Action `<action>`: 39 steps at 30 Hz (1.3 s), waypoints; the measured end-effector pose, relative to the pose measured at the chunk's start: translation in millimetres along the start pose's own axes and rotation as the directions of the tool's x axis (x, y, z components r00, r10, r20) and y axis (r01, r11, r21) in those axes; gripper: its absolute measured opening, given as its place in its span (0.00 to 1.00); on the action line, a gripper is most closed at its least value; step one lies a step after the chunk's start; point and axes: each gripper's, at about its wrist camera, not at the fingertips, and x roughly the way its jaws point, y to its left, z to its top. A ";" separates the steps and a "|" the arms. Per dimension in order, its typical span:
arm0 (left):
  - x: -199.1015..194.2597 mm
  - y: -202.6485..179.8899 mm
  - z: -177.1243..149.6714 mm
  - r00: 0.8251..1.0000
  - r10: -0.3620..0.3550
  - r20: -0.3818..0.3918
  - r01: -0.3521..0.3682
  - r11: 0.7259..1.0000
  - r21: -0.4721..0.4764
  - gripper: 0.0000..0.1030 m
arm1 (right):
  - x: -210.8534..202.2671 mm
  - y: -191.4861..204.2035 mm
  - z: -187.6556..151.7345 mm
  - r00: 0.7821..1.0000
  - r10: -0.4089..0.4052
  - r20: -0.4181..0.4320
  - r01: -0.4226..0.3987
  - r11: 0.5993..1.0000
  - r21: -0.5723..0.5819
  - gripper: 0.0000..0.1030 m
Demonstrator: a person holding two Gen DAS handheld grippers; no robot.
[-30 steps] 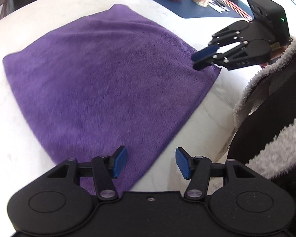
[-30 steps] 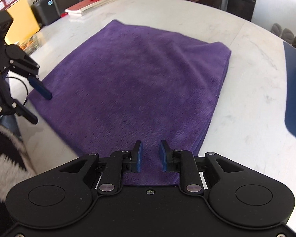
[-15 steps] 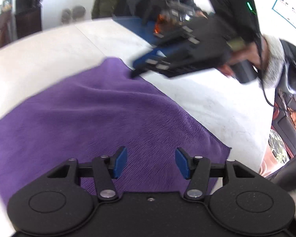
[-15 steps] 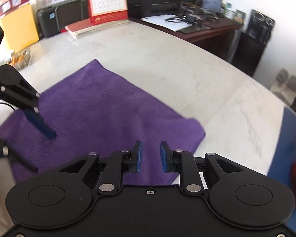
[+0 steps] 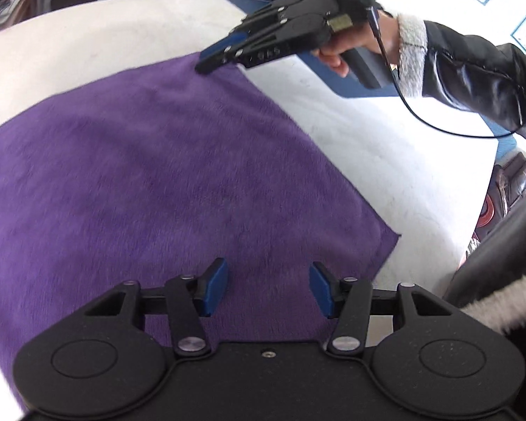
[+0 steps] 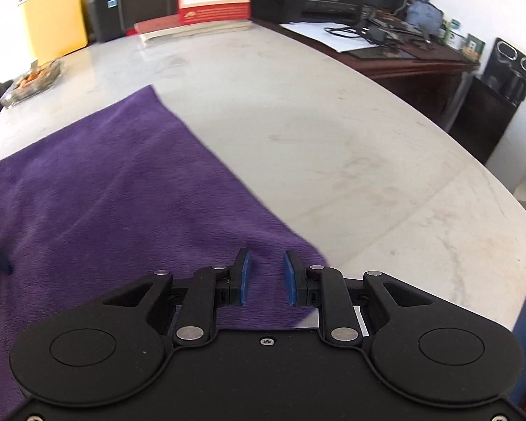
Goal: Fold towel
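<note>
One purple towel (image 5: 164,182) lies flat on the pale marble table (image 6: 333,140), apparently already folded once; a further fold seems to remain. Two grippers hang over it. The left gripper (image 5: 268,289) stands spread above the towel's near edge, empty. The right gripper (image 6: 265,279), narrowly parted, pinches nothing at the towel's corner.

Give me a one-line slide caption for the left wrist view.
Left tongs hang open over a purple towel while the right tongs reach its far corner on the white table.
</note>
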 end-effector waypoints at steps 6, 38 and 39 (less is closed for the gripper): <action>10.9 14.0 58.0 0.981 0.051 0.186 -0.069 0.994 0.088 0.47 | 0.2 -2.2 -3.5 1.000 0.004 0.009 -0.003 1.000 -0.004 0.18; -39.2 -60.3 -44.8 0.964 0.187 0.187 -0.191 0.982 0.001 0.48 | -26.5 17.9 -10.9 0.993 -0.047 0.112 0.039 0.996 0.078 0.19; -40.5 -54.0 -46.8 0.956 0.223 0.189 -0.221 0.975 -0.028 0.48 | -35.8 26.5 -10.9 0.989 -0.035 0.140 0.022 0.995 0.094 0.19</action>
